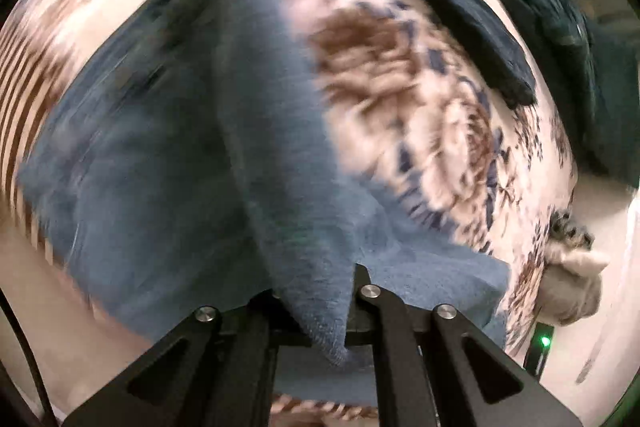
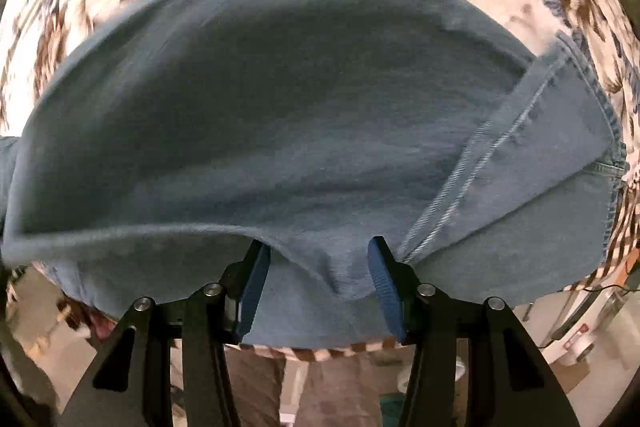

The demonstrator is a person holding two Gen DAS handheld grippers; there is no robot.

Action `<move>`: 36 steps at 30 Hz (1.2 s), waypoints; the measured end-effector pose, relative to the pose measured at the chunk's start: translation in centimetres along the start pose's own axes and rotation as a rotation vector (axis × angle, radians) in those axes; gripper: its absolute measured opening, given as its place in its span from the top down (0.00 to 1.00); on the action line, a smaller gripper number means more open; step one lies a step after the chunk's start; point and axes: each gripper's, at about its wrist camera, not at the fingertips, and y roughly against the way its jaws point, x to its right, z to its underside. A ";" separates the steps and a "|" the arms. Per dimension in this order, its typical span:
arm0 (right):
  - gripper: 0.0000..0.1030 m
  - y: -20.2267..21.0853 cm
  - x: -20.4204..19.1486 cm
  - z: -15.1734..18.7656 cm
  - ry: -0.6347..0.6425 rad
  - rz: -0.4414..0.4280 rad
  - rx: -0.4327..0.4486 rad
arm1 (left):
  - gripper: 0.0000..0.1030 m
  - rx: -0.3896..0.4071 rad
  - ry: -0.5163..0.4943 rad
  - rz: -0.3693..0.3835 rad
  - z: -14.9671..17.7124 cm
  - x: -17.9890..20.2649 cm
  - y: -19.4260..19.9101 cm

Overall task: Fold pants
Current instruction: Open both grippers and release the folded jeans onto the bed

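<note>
Two dark folded garments [image 1: 472,27] are lying well apart from the blue pants [image 1: 168,155], which are spreading over the floral bedspread [image 1: 432,115]. The left gripper [image 1: 316,307] is pinching a raised fold, jaws closed on it. The right gripper [image 2: 316,283] is standing open astride the near edge, pads clear.

Blue denim pants [image 2: 280,107]; cream bedspread [image 1: 420,87], brown-navy, seemingly floral print.
</note>
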 end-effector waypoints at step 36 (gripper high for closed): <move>0.96 3.3 16.1 -1.8 -0.515 -0.027 0.296 | 0.16 0.130 -0.679 -0.436 10.3 18.1 -5.6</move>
